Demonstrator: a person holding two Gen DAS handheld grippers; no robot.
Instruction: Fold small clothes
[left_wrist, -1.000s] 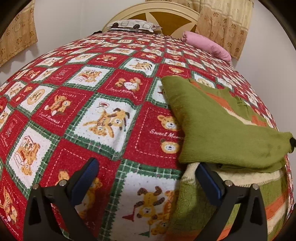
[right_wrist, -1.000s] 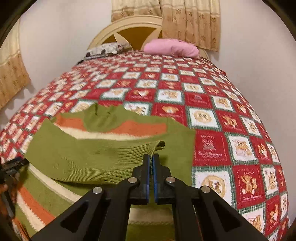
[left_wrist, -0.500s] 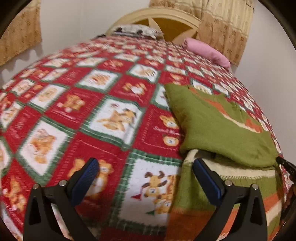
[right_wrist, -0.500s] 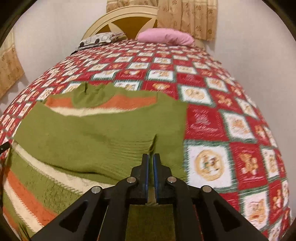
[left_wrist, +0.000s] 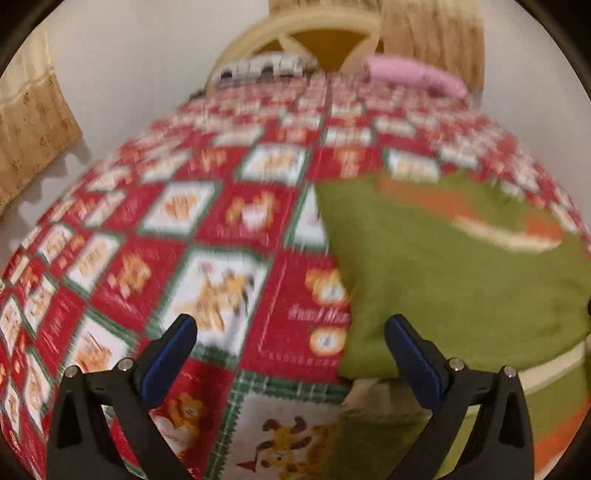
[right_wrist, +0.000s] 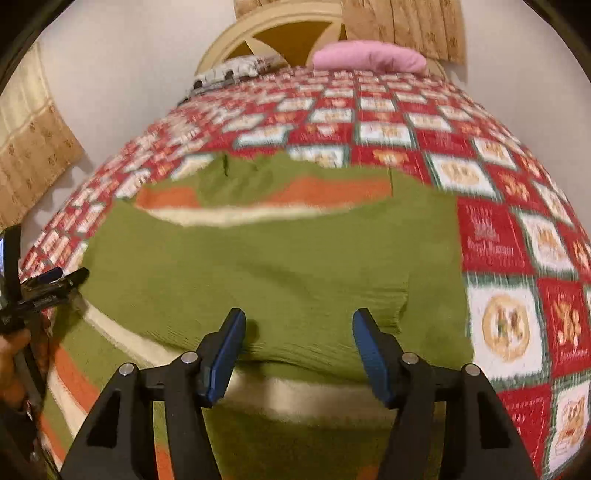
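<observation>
Right gripper (right_wrist: 298, 350) jaws have just been opening, nothing pinched now, sweater (right_wrist: 280, 266) lying flat right under them near the bed's (right_wrist: 498, 236) foot edge; left gripper (left_wrist: 291, 354) wide open, empty, off the sweater's left side, so right's nearer.

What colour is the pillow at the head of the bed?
Pink; the pillow shows best in the right wrist view.

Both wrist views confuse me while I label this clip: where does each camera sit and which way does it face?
Left wrist: rides the left gripper, aimed down the quilt toward the headboard; open fingers show.
Right wrist: rides the right gripper, over the green sweater; open fingers show, and a hand at left.
Shared: sweater, quilt, pink pillow.
</observation>
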